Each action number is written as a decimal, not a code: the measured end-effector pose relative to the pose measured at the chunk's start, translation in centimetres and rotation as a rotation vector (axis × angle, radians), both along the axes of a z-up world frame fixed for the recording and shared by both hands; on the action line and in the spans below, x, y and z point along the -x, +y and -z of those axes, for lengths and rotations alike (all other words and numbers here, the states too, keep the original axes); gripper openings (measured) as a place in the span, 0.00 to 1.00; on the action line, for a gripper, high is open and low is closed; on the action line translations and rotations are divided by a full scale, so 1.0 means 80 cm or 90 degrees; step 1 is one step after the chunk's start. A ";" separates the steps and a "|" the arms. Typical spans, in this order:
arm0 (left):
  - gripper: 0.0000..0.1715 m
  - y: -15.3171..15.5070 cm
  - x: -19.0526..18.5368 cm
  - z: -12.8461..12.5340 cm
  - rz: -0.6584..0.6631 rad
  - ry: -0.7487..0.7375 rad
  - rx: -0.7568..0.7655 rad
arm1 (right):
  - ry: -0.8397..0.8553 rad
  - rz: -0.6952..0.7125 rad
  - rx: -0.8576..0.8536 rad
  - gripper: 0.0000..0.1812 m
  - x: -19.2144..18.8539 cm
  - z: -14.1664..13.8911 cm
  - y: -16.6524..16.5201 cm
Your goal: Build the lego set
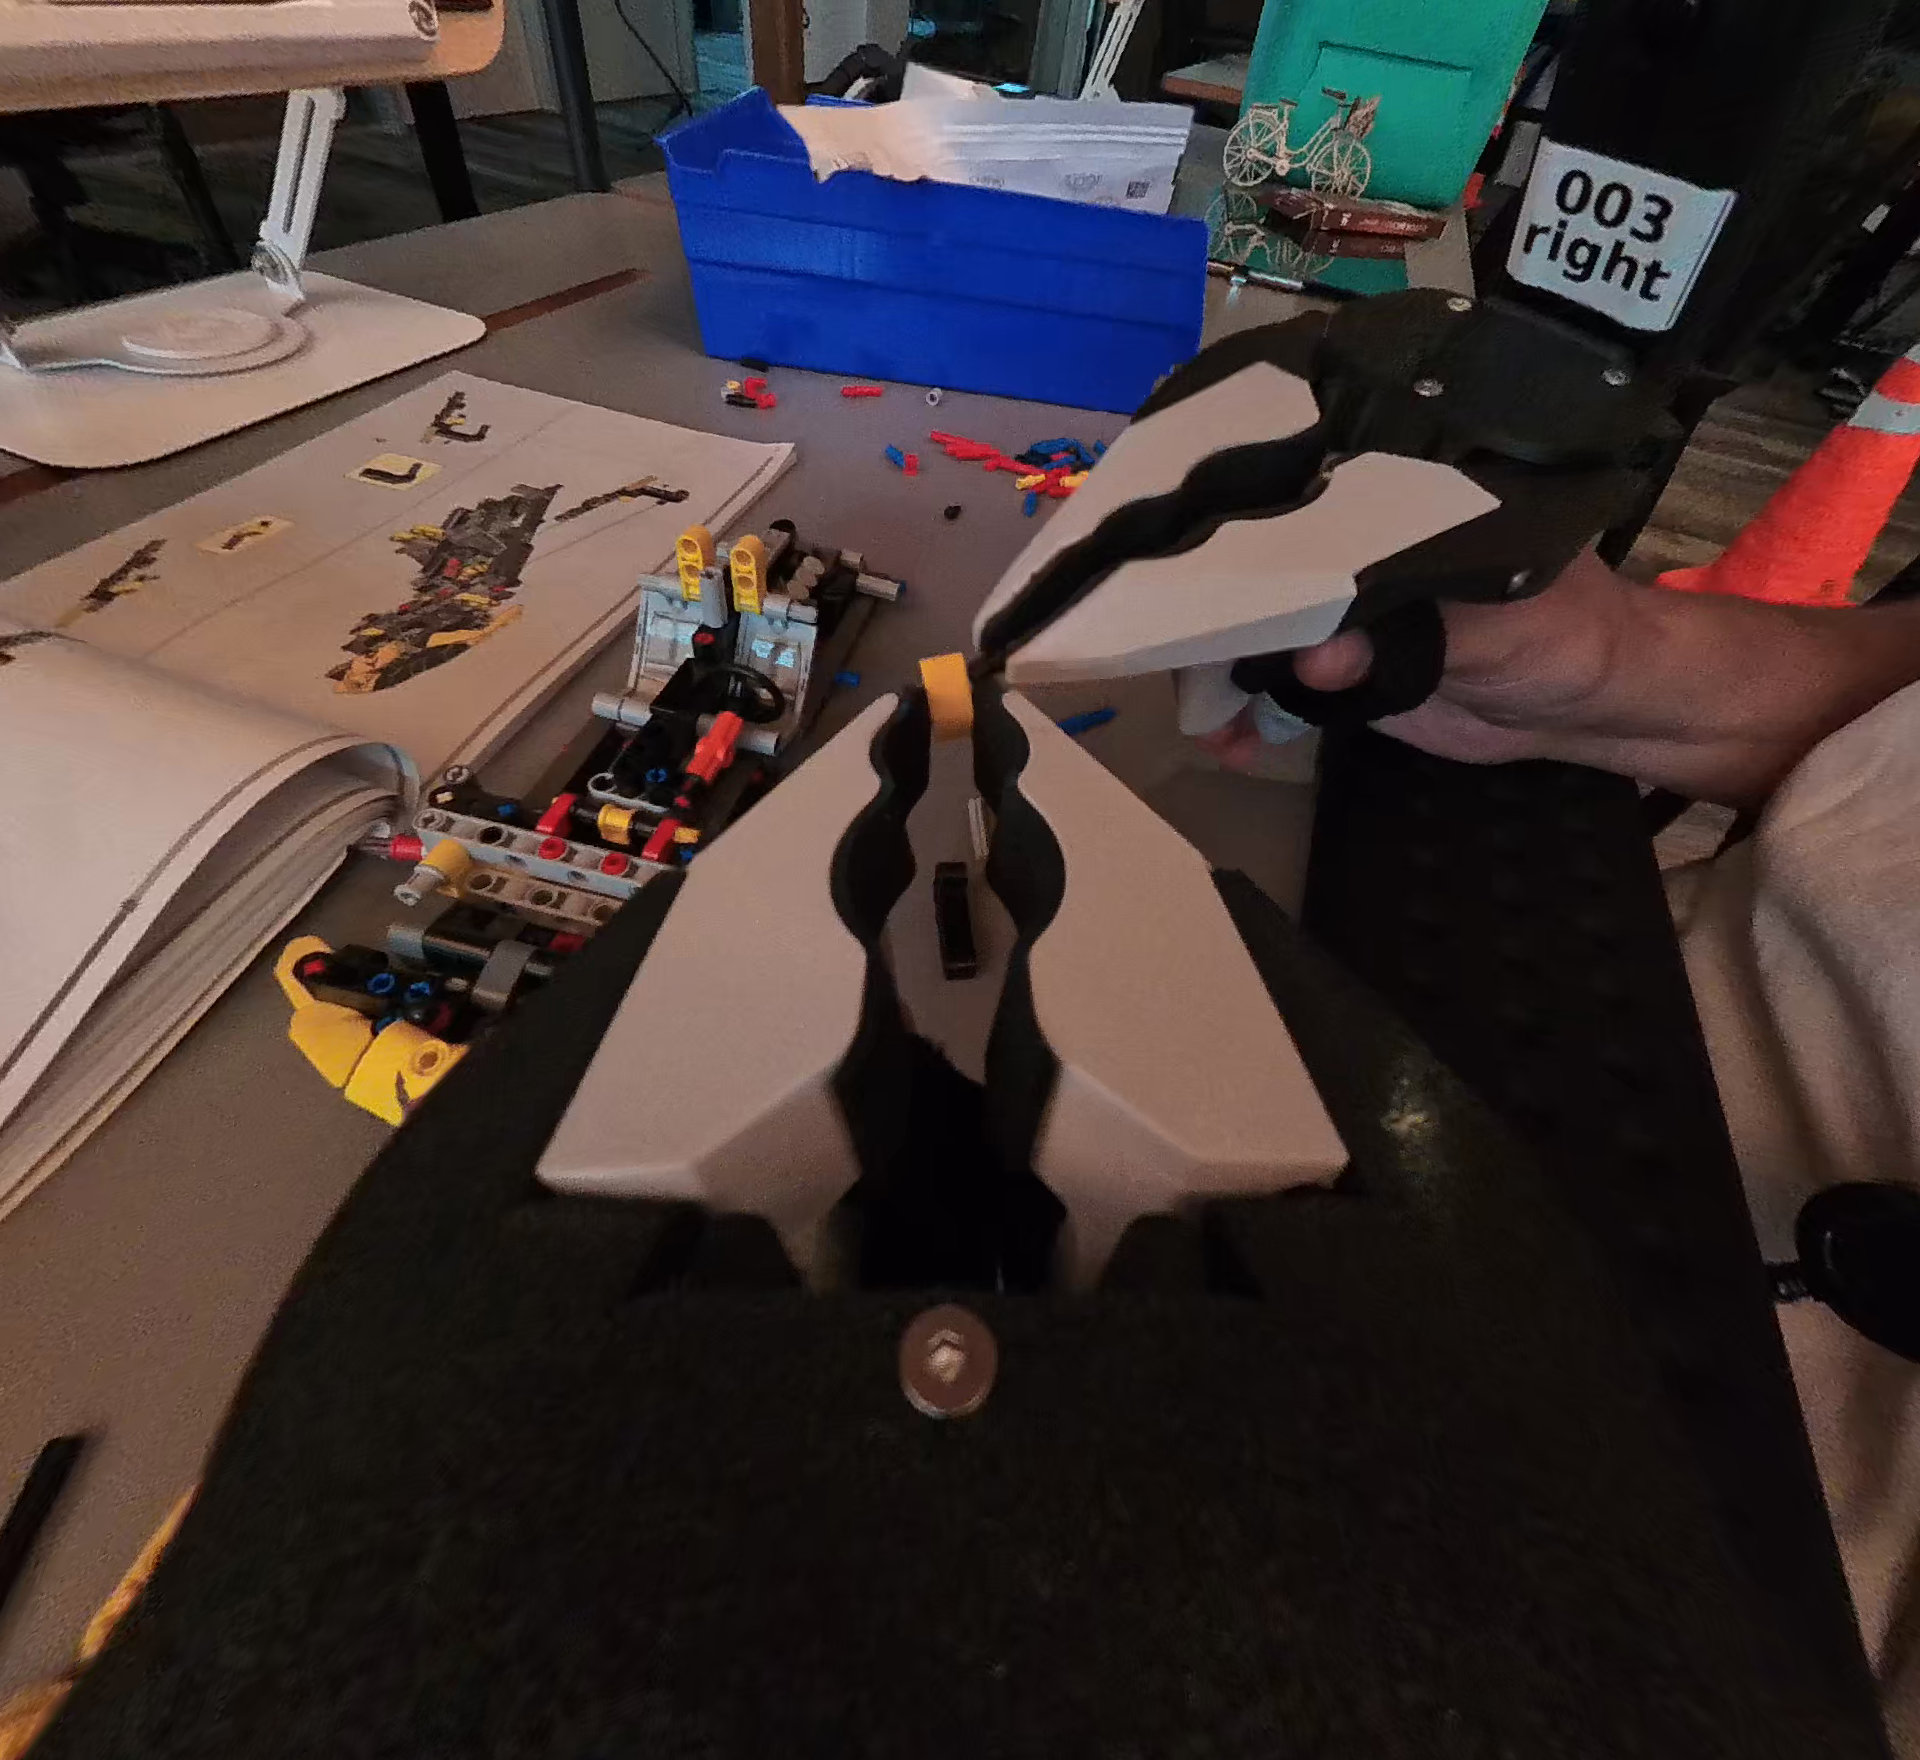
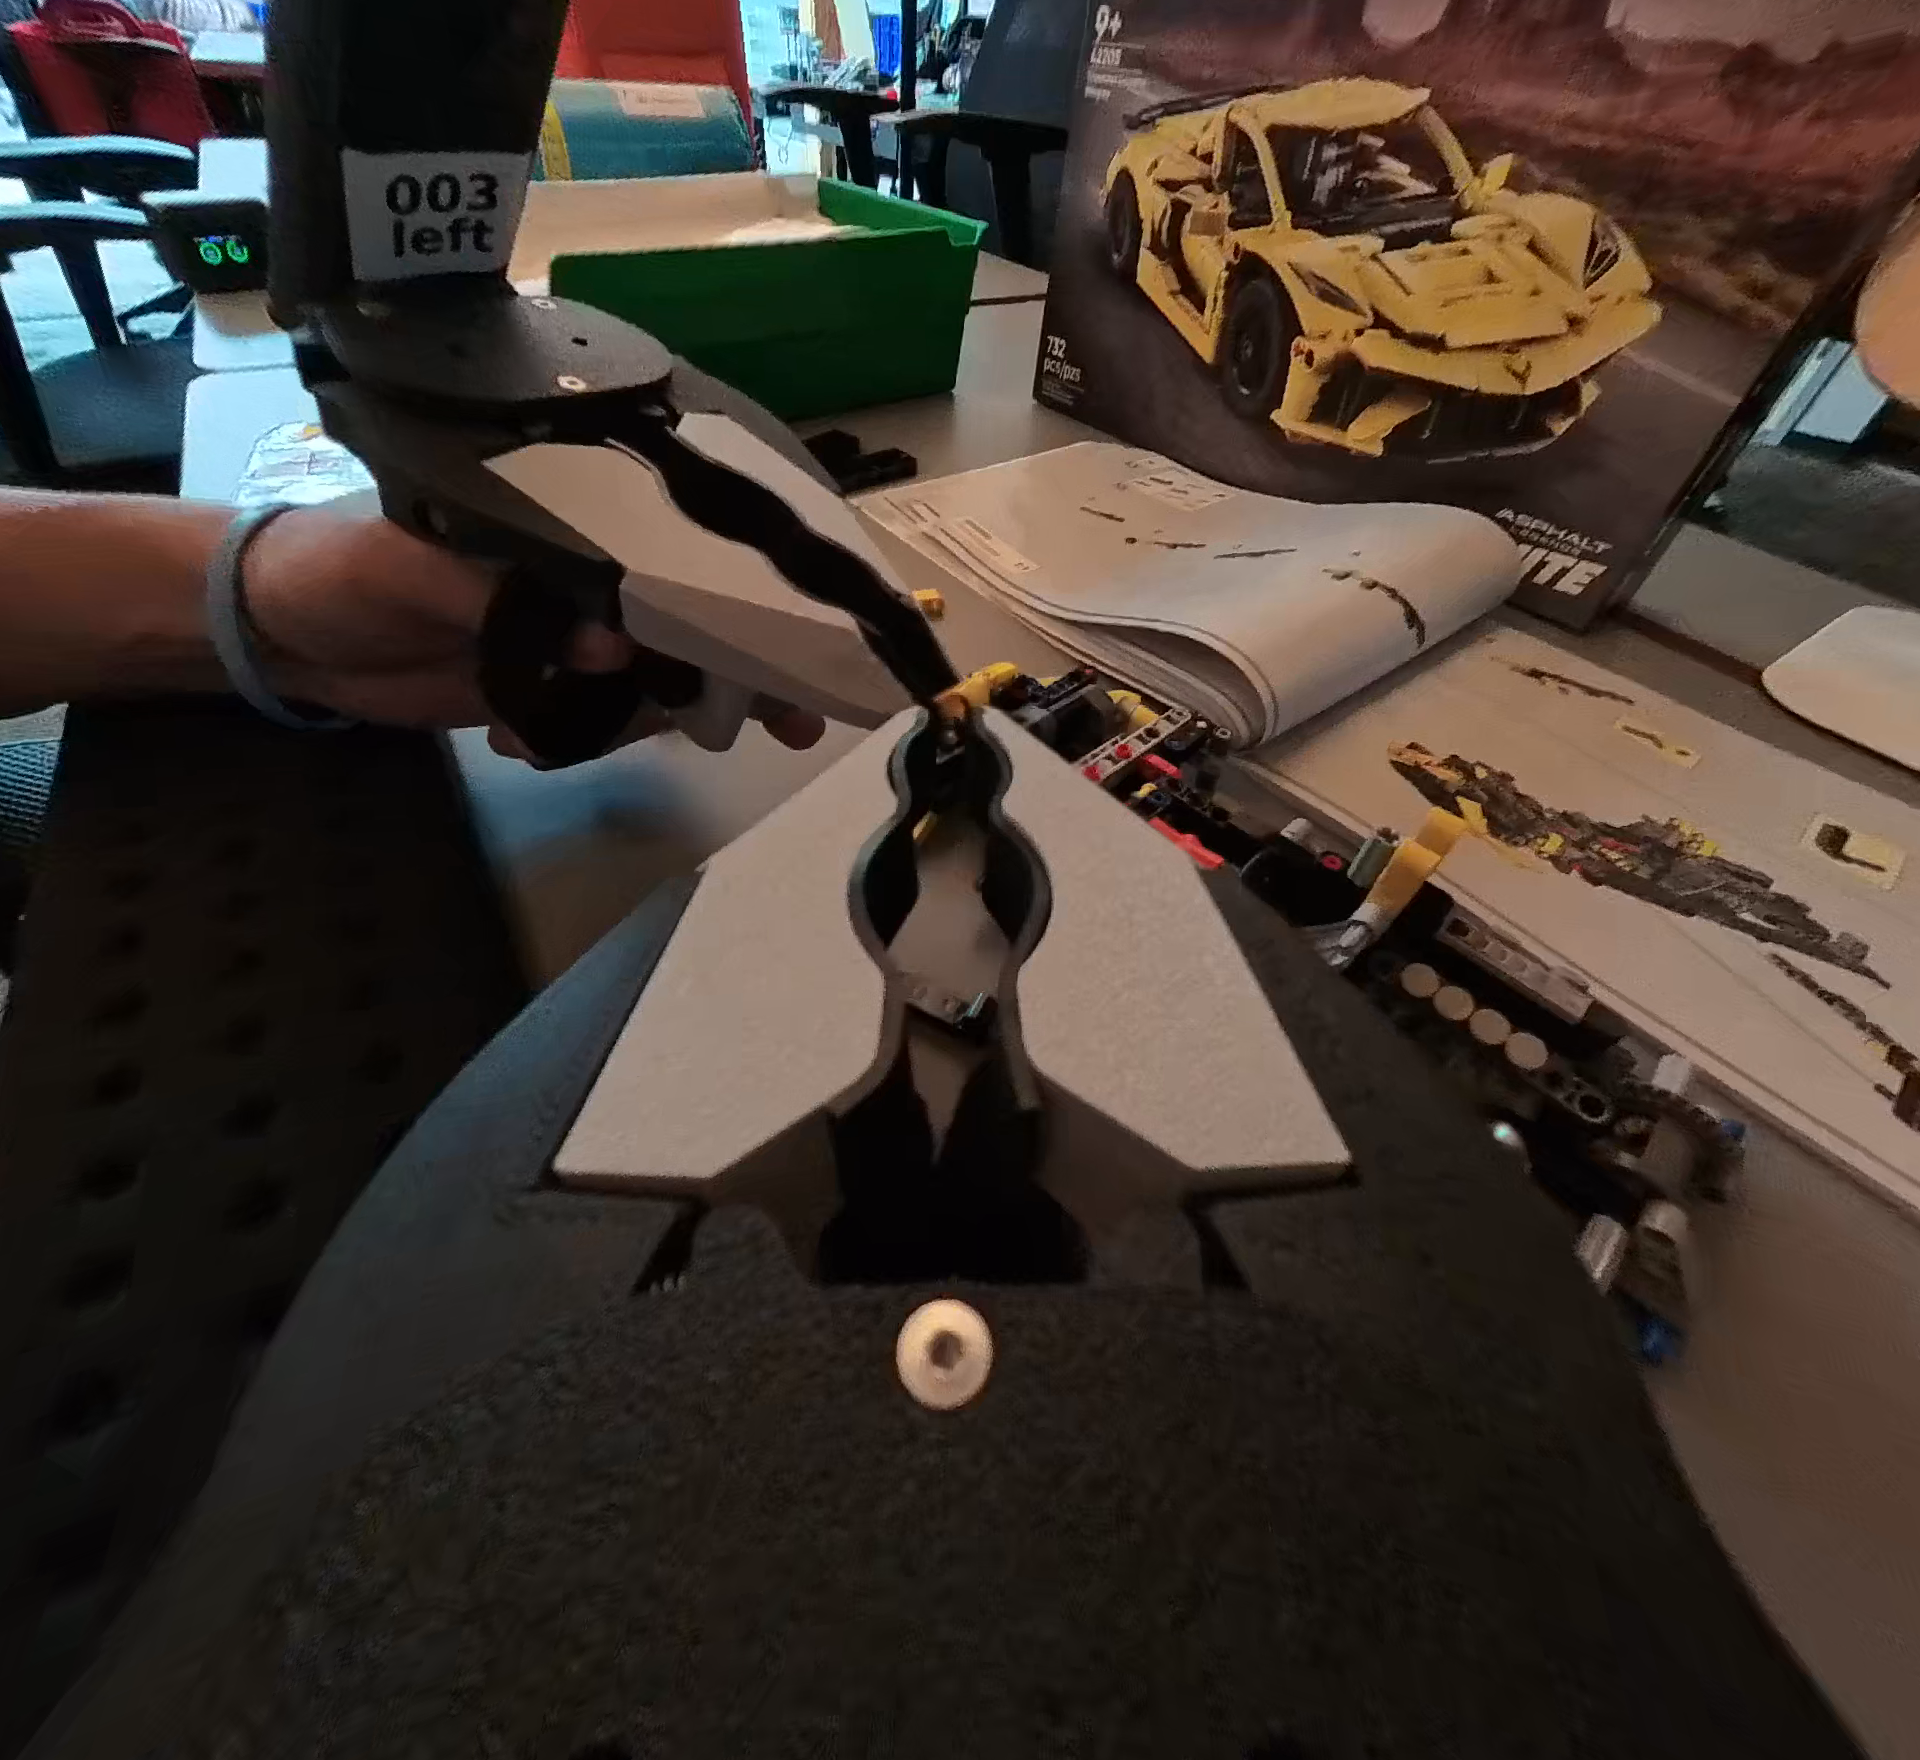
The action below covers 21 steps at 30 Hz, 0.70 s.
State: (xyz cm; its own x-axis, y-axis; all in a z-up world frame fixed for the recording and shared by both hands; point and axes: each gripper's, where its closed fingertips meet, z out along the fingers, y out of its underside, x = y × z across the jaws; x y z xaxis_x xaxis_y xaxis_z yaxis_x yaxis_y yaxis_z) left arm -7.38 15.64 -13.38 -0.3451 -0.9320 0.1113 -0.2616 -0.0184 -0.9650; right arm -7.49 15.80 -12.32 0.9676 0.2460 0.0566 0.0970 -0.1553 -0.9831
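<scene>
The left gripper [image 1: 948, 708] is clamped on a small yellow round plastic bush [image 1: 947, 694], held at its fingertips above the table. The right gripper [image 2: 951, 734] has its tips pressed together on a thin dark pin-like part [image 2: 948, 746]; the part is too small to identify. In the left wrist view the right gripper [image 1: 987, 656] comes in from the right, its tips touching the bush on that side. The pin's long axis appears to run along the right fingers toward the bush, so the coming move is judged to be an insertion along that line. Both grippers are equally near.

Below and left of the left fingertips lies the partly built car chassis of black, grey, red and yellow plastic [image 1: 623, 806], long axis running away from the camera. Left of it lies the open white paper instruction booklet [image 1: 312, 588]. Beyond the fingertips, loose red, blue and yellow pins [image 1: 1023, 463] lie scattered before a blue plastic bin [image 1: 935, 287].

All rest on a grey table [image 1: 156, 1295]. In the right wrist view a printed cardboard set box [image 2: 1455, 152] stands beyond the fingers, with a green plastic tray [image 2: 769, 297] to its left.
</scene>
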 end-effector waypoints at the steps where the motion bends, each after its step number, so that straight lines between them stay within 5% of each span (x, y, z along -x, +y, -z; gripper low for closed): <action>1: 0.03 -0.001 0.000 0.000 -0.001 -0.001 -0.005 | 0.002 0.001 -0.006 0.02 -0.001 -0.002 -0.001; 21: 0.04 -0.001 -0.003 -0.001 0.000 0.008 0.043 | -0.061 0.024 -0.035 0.02 -0.003 -0.010 0.002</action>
